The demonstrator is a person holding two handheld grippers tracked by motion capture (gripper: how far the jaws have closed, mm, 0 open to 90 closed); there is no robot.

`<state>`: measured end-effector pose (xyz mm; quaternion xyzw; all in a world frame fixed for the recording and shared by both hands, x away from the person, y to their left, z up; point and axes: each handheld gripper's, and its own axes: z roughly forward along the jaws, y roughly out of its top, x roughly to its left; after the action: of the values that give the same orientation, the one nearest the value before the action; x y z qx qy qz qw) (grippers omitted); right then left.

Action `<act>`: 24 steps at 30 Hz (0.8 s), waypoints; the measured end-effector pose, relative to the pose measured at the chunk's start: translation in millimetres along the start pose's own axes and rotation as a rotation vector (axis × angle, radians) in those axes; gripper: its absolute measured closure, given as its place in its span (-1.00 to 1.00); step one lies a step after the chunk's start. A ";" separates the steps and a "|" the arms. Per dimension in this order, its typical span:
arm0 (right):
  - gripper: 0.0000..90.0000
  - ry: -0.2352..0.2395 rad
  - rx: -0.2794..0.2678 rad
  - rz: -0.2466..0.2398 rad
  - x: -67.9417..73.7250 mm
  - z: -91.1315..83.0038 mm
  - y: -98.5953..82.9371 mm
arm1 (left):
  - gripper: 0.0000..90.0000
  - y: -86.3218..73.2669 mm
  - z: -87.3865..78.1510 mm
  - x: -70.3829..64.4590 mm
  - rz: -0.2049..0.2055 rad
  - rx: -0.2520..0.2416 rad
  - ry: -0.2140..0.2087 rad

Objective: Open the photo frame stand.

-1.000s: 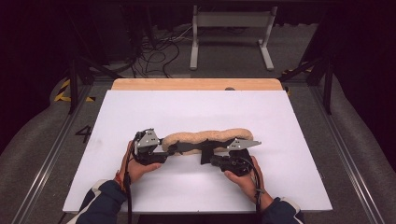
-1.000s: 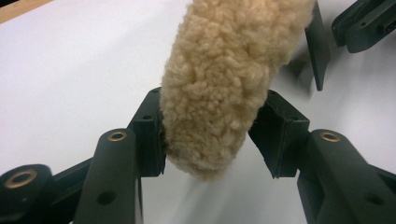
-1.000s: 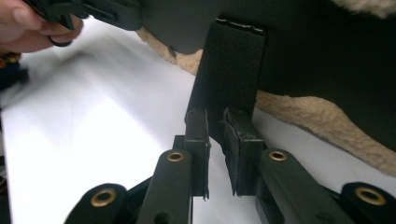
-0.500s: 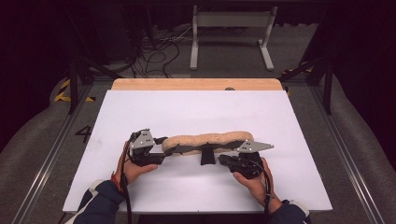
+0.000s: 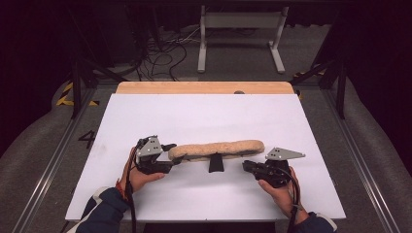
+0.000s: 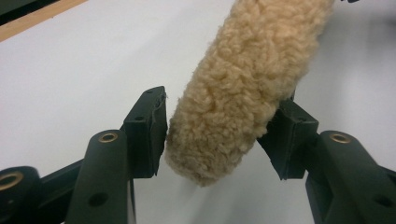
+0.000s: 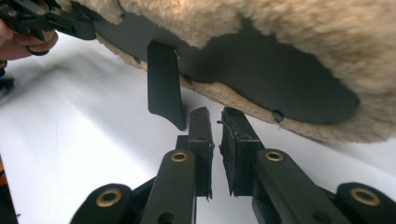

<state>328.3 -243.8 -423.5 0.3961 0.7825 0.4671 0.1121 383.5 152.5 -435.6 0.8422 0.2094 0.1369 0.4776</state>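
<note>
My left gripper (image 5: 171,158) straddles the left end of a tan fleece pad (image 5: 217,149), jaws spread beside it, one touching. The pad lies lengthwise left to right across the white table (image 5: 204,116). My right gripper (image 5: 246,165), nearly closed and empty, sits just off its right end.
</note>
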 end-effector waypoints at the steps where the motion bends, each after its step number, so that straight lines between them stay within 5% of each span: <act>1: 0.82 0.000 0.000 0.000 0.0 0.0 0.0 | -0.01 0.0 0.0 0.0 0.000 0.000 0.000; 7: 0.78 -0.010 -0.012 -0.023 -1.3 -6.3 1.3 | -0.08 0.5 -1.0 -0.9 0.005 -0.002 -0.009; 12: 0.71 -0.082 0.010 -0.151 1.0 -11.2 5.1 | -0.21 5.6 -4.9 -6.5 0.041 0.004 -0.005; 20: 0.63 -0.081 -0.004 -0.100 -15.5 -24.5 0.0 | -0.42 16.1 -13.8 -12.9 0.073 -0.011 0.007; 24: 0.54 -0.130 0.002 -0.101 -22.2 -30.6 -3.5 | -0.49 22.3 -20.4 -15.4 0.077 -0.022 0.022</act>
<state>324.5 -280.5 -414.2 0.3860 0.7930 0.4331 0.1856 366.1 150.2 -406.5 0.8429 0.1804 0.1667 0.4788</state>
